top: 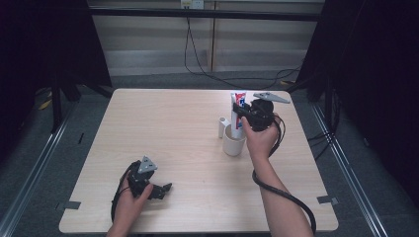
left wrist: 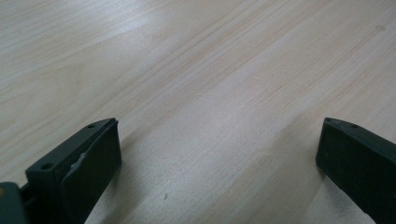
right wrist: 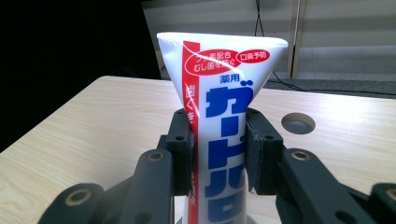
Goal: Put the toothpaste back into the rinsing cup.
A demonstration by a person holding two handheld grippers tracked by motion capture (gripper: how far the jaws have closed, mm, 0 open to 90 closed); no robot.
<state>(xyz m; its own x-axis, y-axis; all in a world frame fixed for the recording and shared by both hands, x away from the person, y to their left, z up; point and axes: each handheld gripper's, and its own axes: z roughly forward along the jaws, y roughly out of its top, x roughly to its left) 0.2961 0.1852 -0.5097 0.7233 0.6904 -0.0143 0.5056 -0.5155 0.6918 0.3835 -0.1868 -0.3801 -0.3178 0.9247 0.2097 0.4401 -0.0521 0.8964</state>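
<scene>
A white toothpaste tube (top: pixel 238 111) with red and blue print stands upright, its lower end inside a white cup (top: pixel 233 142) at the table's right middle. My right gripper (top: pixel 239 109) is shut on the tube from the right; in the right gripper view both jaws press the tube (right wrist: pixel 219 116) at mid height, crimped end up. Down at the near left of the table, my left gripper (top: pixel 165 188) rests low, held by a hand. Its jaws stand wide apart over bare wood (left wrist: pixel 219 140) with nothing between them.
A small white cylinder (top: pixel 223 127) stands just left of the cup. A round cable hole (right wrist: pixel 297 123) sits in the tabletop beyond the tube. The light wooden table (top: pixel 173 133) is ringed by dark curtains, floor rails and cables.
</scene>
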